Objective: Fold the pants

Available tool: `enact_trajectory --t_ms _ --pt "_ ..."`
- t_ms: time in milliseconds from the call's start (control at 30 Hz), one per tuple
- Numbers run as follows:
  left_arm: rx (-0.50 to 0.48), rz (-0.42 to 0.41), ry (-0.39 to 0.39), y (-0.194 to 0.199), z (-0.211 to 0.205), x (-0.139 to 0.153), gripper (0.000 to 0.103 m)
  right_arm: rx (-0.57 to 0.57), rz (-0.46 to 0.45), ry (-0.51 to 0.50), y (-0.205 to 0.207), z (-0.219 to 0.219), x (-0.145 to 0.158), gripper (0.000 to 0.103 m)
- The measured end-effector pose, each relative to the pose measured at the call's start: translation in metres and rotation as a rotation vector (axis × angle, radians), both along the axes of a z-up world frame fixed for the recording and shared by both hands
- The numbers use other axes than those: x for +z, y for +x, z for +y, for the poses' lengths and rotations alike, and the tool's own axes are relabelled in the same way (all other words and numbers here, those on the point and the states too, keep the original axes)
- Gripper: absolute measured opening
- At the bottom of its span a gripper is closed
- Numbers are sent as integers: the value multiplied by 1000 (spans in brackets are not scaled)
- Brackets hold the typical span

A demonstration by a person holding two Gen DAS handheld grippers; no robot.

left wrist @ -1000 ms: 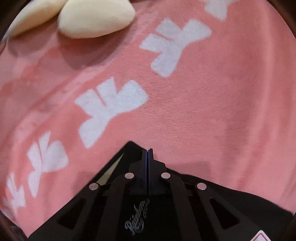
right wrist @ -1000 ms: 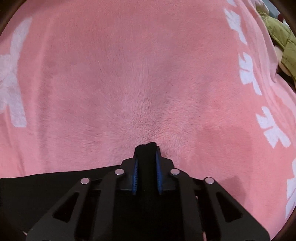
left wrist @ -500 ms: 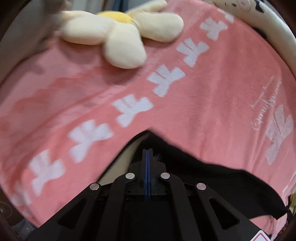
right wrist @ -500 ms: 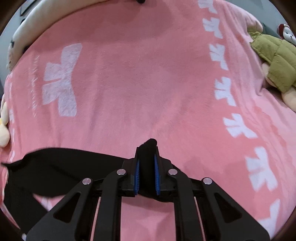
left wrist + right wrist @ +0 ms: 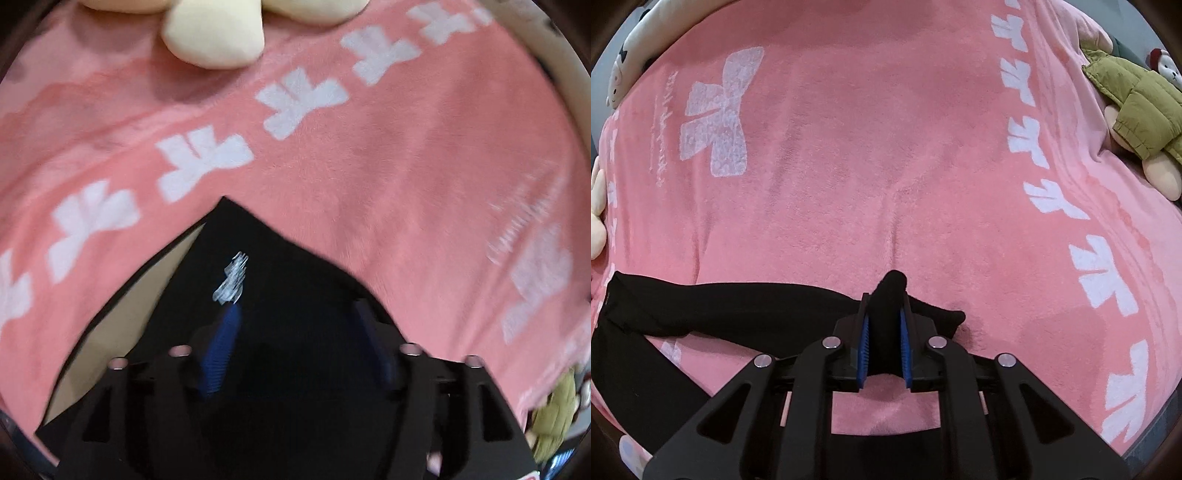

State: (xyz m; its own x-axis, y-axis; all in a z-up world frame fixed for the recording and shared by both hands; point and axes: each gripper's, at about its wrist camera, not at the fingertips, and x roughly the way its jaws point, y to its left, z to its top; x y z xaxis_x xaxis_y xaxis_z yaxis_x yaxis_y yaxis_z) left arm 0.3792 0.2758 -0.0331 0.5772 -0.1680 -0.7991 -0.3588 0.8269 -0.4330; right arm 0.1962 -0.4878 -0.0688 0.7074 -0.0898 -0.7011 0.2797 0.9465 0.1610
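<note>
Black pants point(image 5: 713, 314) lie across a pink blanket point(image 5: 886, 147) with white bow prints. In the right wrist view my right gripper point(image 5: 884, 310) is shut on a bunched fold of the pants, which sticks up between the blue pads. In the left wrist view my left gripper point(image 5: 295, 310) is open, jaws wide apart, just above a corner of the black pants point(image 5: 280, 258) with a small white logo. A tan lining strip shows at the pants' left edge.
A cream plush toy point(image 5: 214, 33) lies at the blanket's far edge in the left wrist view. A plush in an olive jacket point(image 5: 1134, 99) lies at the right, and a white plush point(image 5: 624, 62) at the far left.
My left gripper has opened and let go of the pants corner, which now lies on the blanket. Both grippers rose earlier; the right one still holds its fold.
</note>
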Motion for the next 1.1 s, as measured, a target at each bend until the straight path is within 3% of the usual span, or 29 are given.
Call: enact_trajectory --t_ms 67,167,233,267,300,333,400,567,700,767,833,933,1000,1033,1067,1100 --pt "11 84 -56 36 1 -19 66 -4 2 7 -1 -1 -2 13" --pt "107 244 -98 79 8 -57 65 -10 5 8 -1 -2 -5 13" --pt "152 243 -86 86 9 -60 64 -12 9 7 1 -1 -8 13" --pt "157 253 -45 92 5 -55 56 -14 8 9 2 -1 -9 13" --pt "144 264 -4 94 2 -53 21 -16 8 11 4 -2 -9 13" --pt "120 287 65 97 -2 -50 5 -17 7 9 5 -2 -10 13" --pt "110 232 13 88 3 -45 2 -23 -1 20 6 -2 -10 13" --pt "49 33 -71 13 16 -3 1 -18 -28 32 -6 -3 -1 13" --pt "8 -50 -123 -70 22 24 1 -18 -51 34 -27 -6 11 13" --pt "-7 -59 -136 -113 24 27 1 -29 -54 40 -40 -10 12 13" --pt "-20 -21 -136 -150 24 11 1 -46 -43 49 -49 -15 6 13" --pt "24 50 -69 -174 26 -16 0 -71 25 60 -53 -23 -13 18" --pt "77 50 -149 -191 32 -26 0 -128 45 50 -59 -25 -14 20" --pt "97 42 -191 -194 32 -26 4 -141 38 50 -64 -26 -10 20" --pt "107 31 -208 -196 30 -23 18 -154 14 55 -72 -25 -2 25" --pt "115 16 -205 -198 25 -18 43 -168 -3 61 -80 -23 4 49"
